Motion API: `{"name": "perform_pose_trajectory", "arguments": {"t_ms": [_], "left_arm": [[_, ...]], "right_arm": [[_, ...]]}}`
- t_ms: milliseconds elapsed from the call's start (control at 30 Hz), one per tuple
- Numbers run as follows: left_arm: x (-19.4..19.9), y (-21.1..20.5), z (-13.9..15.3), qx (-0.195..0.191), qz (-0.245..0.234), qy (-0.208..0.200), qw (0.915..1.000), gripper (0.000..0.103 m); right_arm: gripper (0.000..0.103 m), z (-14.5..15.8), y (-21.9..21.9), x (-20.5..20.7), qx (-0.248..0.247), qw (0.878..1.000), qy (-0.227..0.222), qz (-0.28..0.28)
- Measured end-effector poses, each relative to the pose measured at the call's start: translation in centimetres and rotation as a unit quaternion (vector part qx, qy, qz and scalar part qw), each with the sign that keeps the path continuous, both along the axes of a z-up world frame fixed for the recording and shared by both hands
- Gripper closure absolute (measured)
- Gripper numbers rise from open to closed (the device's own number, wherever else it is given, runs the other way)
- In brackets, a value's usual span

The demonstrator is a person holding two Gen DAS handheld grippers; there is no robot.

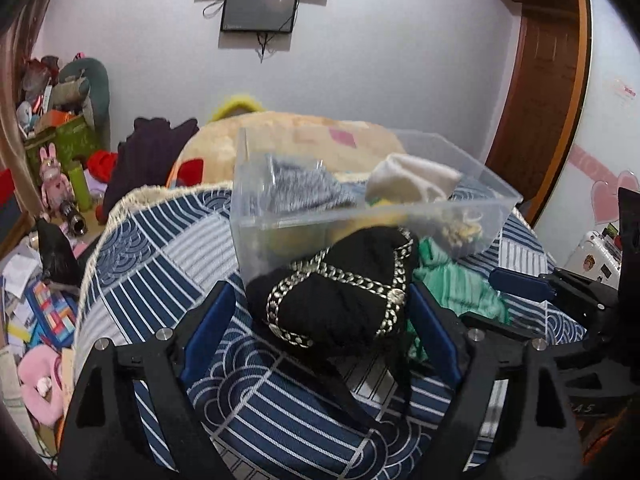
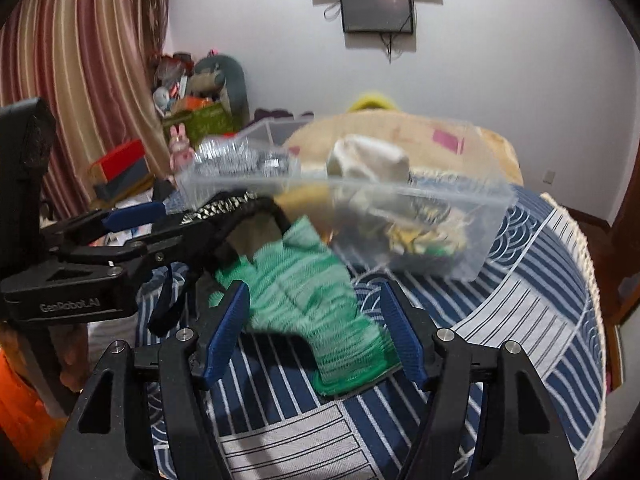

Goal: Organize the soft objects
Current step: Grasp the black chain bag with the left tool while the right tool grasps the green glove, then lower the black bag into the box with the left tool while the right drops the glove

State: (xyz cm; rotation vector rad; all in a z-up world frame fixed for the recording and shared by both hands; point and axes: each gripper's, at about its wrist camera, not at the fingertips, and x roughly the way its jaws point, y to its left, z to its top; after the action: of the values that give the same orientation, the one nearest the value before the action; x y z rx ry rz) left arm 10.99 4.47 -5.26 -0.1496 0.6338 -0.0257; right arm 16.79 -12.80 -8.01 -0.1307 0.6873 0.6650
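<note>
A black knit garment with a silver chain trim (image 1: 340, 292) lies on the bed between the fingers of my left gripper (image 1: 320, 300), whose jaws stand wide around it without pinching. It also shows in the right wrist view (image 2: 236, 208). A green striped knit piece (image 2: 308, 300) lies between the open fingers of my right gripper (image 2: 316, 312) and shows in the left wrist view (image 1: 460, 284). A clear plastic bin (image 1: 496, 196) behind them holds a grey knit (image 1: 296, 188), a cream cloth (image 1: 412, 176) and yellow items. The bin also shows in the right wrist view (image 2: 480, 200).
The bed has a blue and white patterned cover (image 1: 168, 248) with a fringe edge. A beige blanket (image 1: 304, 136) lies behind the bin. Toys, boxes and papers clutter the floor at the left (image 1: 48, 288). A wooden door (image 1: 544, 92) stands at the right.
</note>
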Motion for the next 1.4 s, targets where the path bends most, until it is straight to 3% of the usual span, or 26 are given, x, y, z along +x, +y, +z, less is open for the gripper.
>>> {"name": "perform_pose_trajectory", "arguments": {"t_ms": [167, 333, 533, 667, 833, 1167, 1400], "left_arm": [[0.7, 0.1, -1.7, -0.007, 0.007, 0.021, 0.9997, 0.016], [1.0, -0.3, -1.9, 0.006, 0.005, 0.023, 0.9997, 0.023], [1.5, -0.7, -2.5, 0.001, -0.016, 0.042, 0.9990, 0.052], [0.8, -1.5, -2.5, 0.017, -0.024, 0.029, 0.9992, 0.070], [-0.5, -2.4, -2.1, 0.036, -0.022, 0.013, 0.9990, 0.081], [-4.0, -1.2, 2.8, 0.008, -0.015, -0.050, 0.9986, 0.085], [-4.7, -1.4, 7.3, 0.016, -0.011, -0.111, 0.9936, 0.085]], "right_arm": [[0.039, -1.3, 0.2, 0.7, -0.013, 1.000, 0.023, -0.006], [0.072, -1.4, 0.1, 0.4, -0.019, 1.000, 0.021, -0.008], [0.088, -1.2, -1.4, -0.4, -0.013, 1.000, 0.015, -0.012], [0.090, -0.6, -2.4, -0.9, -0.002, 1.000, 0.007, -0.023], [0.090, 0.6, -4.1, -1.5, 0.010, 0.999, -0.014, -0.040], [0.090, 3.4, -5.9, -1.9, 0.031, 0.996, -0.056, -0.066], [0.090, 5.8, -6.7, -1.6, 0.042, 0.992, -0.088, -0.083]]}}
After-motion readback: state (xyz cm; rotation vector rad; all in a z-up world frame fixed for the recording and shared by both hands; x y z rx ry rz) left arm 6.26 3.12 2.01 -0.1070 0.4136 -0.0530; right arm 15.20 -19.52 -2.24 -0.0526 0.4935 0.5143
